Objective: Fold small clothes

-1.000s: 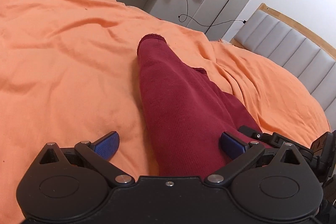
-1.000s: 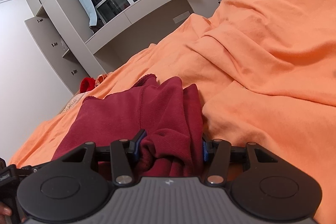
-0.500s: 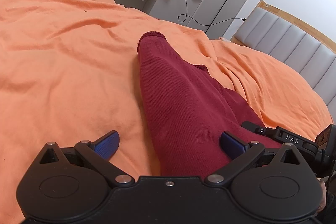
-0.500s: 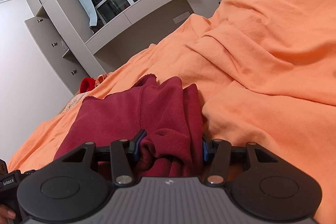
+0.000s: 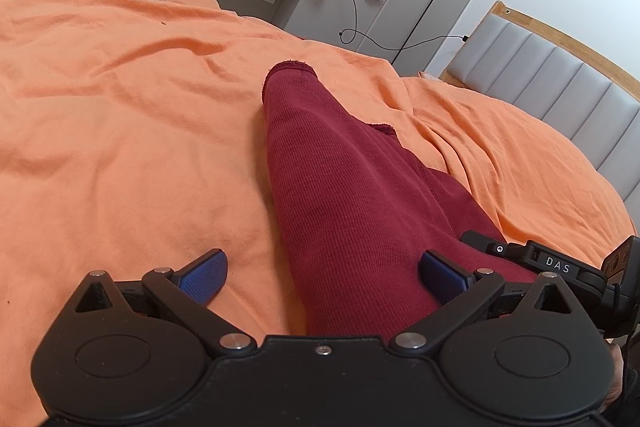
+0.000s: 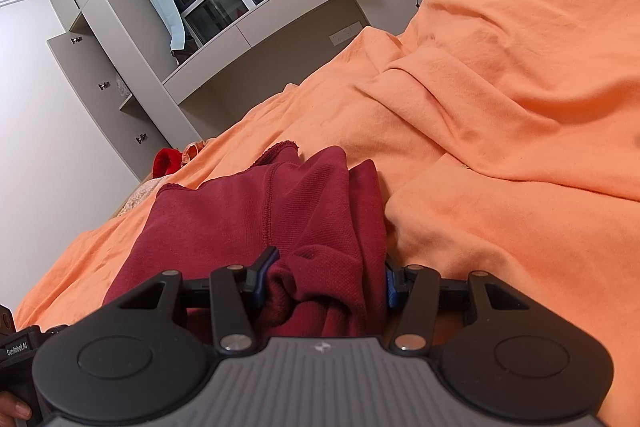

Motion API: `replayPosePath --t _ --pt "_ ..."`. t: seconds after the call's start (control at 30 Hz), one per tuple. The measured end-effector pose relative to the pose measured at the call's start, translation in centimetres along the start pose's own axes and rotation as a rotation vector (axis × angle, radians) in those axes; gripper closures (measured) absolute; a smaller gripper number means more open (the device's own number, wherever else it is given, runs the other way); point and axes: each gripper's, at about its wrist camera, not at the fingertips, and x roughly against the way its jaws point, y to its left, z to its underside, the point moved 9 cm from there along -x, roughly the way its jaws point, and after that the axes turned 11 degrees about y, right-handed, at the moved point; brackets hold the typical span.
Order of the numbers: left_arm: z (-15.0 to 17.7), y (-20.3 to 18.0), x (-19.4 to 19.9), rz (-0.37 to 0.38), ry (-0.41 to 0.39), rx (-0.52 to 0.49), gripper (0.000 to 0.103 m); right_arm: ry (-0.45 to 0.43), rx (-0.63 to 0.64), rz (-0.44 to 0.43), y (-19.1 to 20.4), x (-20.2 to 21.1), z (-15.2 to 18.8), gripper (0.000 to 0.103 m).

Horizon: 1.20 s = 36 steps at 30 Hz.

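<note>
Left wrist view, left gripper (image 5: pixel 322 277) spread wide over maroon garment (image 5: pixel 340 187) lying on orange bedspread (image 5: pixel 120 115), right gripper (image 6: pixel 326 277) clamped on the garment's bunched end.

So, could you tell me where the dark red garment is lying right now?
The dark red garment lies on the orange bedspread, running away between the open left gripper fingers; its near bunched end sits in the right gripper.
</note>
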Motion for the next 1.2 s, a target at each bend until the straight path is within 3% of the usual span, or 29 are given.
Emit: replayPosePath --t 0.17,0.4,0.47,0.53,0.67,0.87,1.2 --pt "0.0 0.0 0.0 -0.001 0.005 -0.002 0.001 -0.008 0.013 0.007 0.1 0.2 0.0 0.052" --pt "-0.3 0.0 -0.5 0.050 0.048 -0.004 0.010 -0.010 0.045 0.009 1.0 0.4 -0.1 0.062" --pt "-0.5 -0.2 -0.6 0.093 0.067 0.010 0.033 -0.022 0.064 0.012 1.5 0.6 -0.2 0.067" --pt "-0.5 -0.6 -0.6 0.108 0.074 0.011 0.046 -0.049 0.118 0.028 2.4 1.0 -0.4 0.071" --pt "-1.1 -1.6 0.3 0.045 0.032 -0.064 0.071 -0.112 0.295 0.099 5.3 2.1 -0.5 0.074" --pt "-2.4 -2.8 2.5 -0.031 -0.030 -0.158 0.076 -0.191 0.476 0.148 10.5 3.4 -0.8 0.076" --pt "-7.6 1.2 10.0 -0.271 -0.264 -0.266 0.076 -0.258 0.493 0.026 18.5 -0.8 -3.1 0.076"
